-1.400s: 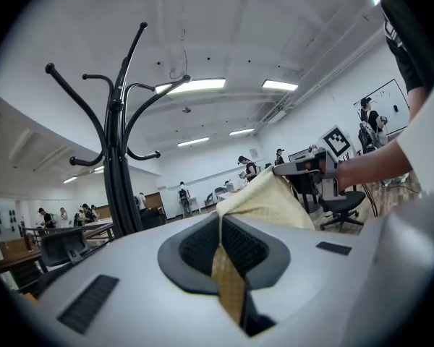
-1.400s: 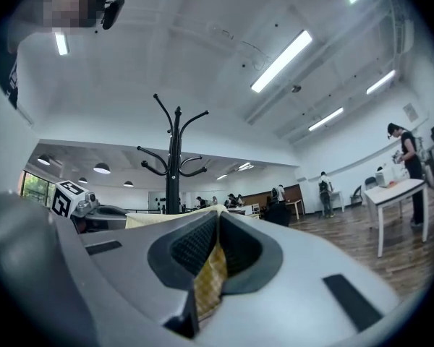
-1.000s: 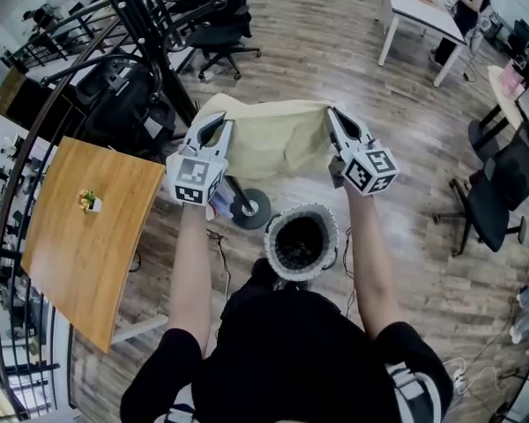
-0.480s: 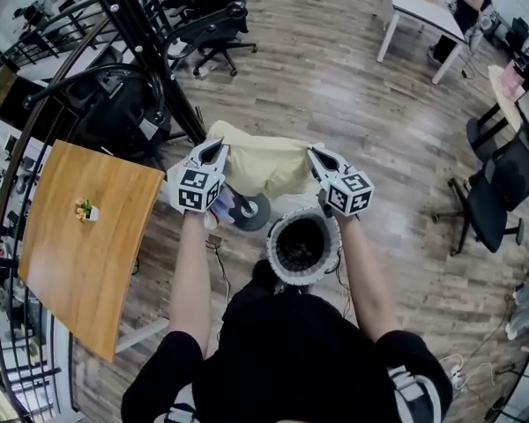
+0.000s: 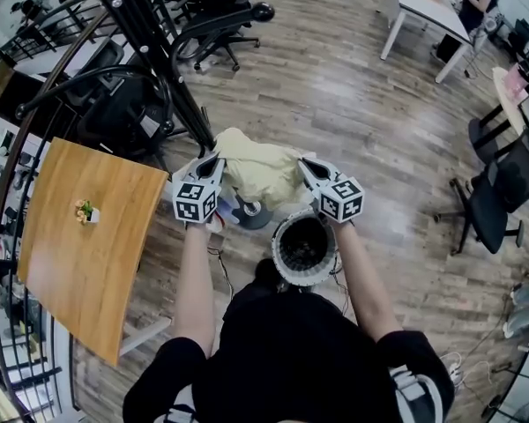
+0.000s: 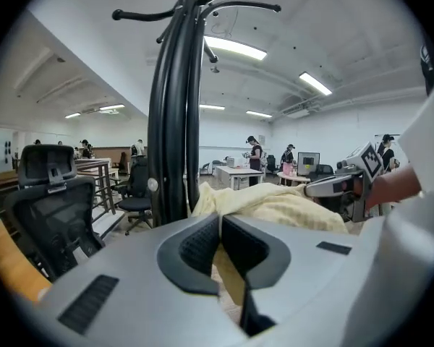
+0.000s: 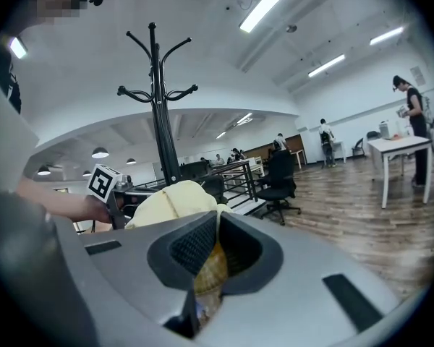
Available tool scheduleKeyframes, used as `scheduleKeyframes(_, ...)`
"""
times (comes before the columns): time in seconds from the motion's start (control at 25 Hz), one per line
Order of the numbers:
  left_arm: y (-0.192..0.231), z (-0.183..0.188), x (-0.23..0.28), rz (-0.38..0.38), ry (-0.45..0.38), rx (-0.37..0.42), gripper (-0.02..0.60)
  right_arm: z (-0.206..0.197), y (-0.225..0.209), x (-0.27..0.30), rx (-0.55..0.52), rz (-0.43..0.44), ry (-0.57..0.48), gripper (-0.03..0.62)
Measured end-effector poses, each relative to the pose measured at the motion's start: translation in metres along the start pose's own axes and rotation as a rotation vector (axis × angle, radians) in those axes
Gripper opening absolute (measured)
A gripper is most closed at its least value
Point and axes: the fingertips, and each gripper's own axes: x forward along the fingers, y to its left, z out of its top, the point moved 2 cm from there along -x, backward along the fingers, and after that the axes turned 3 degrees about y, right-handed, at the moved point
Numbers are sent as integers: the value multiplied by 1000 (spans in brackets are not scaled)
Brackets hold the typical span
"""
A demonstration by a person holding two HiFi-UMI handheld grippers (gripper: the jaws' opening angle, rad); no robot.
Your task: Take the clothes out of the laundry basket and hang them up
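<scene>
Garment: pale yellow cloth (image 5: 260, 167) that I held stretched between both grippers, just beyond the laundry basket (image 5: 286, 270).
Left gripper (image 5: 213, 159): jaws were closed tight on one edge of the cloth, the fabric pinched between the pads.
Right gripper (image 5: 305, 162): jaws were clamped likewise on the opposite edge.
Basket position: at my feet, near the right gripper.
Coat stand (image 5: 152, 51): black, upright beyond the cloth, with its round base (image 5: 249, 210) partly beneath it.
Table (image 5: 79, 236): wooden, to my left.
</scene>
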Motion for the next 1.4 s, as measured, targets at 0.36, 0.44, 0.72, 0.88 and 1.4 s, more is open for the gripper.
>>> scheduleKeyframes(0.36,-18,-22,2,-58,-26,-3,29,-43,3,24,29,-19,111,80)
scheduleKeyframes(0.44,-18,-19,0,-54,-52,-1,29,-50,4,23,34,-17,131,150)
scheduleKeyframes(0.72,-21,-16,-4,-123,-99,-7,31,-55,3,15,53,-34,110,175)
scheduleKeyframes(0.88,-21,-17,-6,-127,-104,-15,39,-56,3,13,57,-35,101,175)
scheduleKeyframes(1.4,-28,-11,-20,-151,-124,-33,145,-40,21,14,42,25,58,186)
